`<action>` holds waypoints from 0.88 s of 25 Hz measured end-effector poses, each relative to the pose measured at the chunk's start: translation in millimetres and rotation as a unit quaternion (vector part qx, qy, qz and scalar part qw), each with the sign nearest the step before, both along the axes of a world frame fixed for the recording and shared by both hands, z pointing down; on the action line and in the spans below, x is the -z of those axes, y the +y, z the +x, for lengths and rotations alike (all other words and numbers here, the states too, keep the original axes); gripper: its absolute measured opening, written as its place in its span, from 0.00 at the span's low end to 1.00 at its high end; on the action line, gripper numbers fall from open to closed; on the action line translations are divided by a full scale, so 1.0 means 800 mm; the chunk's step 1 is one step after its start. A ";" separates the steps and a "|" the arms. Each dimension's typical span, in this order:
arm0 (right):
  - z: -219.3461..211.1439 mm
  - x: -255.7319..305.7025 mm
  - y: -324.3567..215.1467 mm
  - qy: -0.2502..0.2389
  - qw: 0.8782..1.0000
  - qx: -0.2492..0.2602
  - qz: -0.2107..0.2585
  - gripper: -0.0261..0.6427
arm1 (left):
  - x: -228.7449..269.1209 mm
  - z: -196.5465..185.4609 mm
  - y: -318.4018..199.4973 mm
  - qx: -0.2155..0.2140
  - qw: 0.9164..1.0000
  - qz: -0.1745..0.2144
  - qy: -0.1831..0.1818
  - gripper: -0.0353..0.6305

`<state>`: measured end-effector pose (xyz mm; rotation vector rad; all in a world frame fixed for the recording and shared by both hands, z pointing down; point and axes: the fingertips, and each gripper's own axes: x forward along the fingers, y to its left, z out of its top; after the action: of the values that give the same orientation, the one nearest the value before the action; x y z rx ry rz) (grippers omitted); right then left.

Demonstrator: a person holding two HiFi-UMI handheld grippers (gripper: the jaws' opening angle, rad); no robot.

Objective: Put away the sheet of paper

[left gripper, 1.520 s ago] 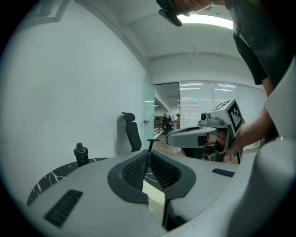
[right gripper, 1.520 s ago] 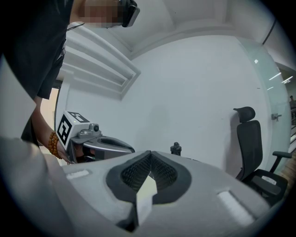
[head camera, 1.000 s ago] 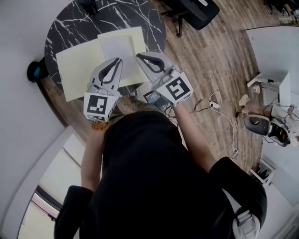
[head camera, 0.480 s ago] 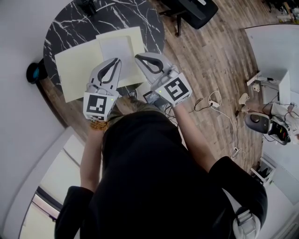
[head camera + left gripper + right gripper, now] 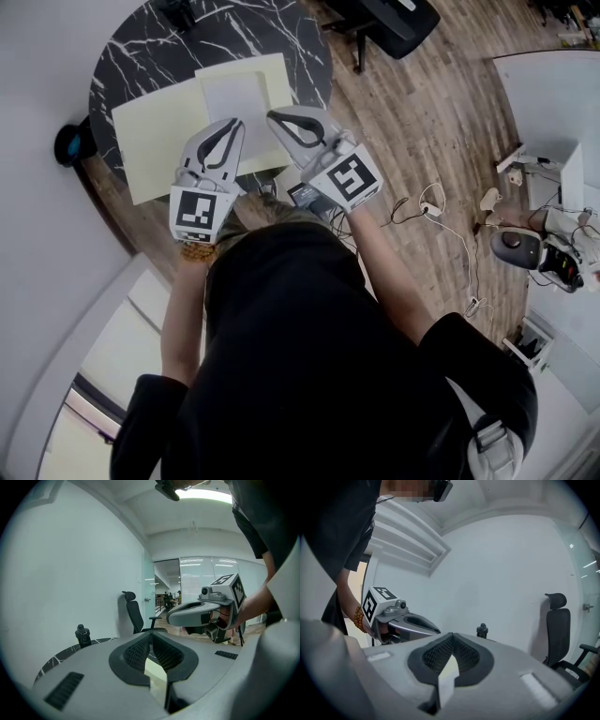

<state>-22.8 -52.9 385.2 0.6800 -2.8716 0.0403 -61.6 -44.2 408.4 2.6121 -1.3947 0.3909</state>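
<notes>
From the head view we see the sheet of paper [image 5: 234, 97] flat on yellow sheets [image 5: 155, 141] on the marble table [image 5: 141, 47], long axis pointing away from us, unmoved since 1 second ago; the left gripper view, then the right gripper view, show the left gripper [image 5: 150, 635] and right gripper [image 5: 451, 634] closed, empty.

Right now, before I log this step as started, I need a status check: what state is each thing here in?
Yellow folder: open, lying flat.
Sheet of paper: flat on one half of the folder, not yet put away.
Left gripper: shut, empty, held above the folder.
Right gripper: shut, empty, held above the folder.
</notes>
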 end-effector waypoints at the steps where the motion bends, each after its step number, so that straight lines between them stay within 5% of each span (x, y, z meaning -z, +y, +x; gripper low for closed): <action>1: -0.001 -0.001 0.001 0.000 1.000 0.001 -0.001 0.03 | 0.000 0.000 -0.001 0.000 1.000 0.000 0.000 0.10; 22: -0.004 -0.013 0.000 0.006 1.000 0.006 -0.008 0.03 | -0.011 0.010 0.009 -0.021 1.000 0.007 -0.019 0.10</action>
<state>-25.9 -53.2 395.9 0.6576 -2.8598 0.0570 -53.2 -37.1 417.3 2.6633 -1.3600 0.4416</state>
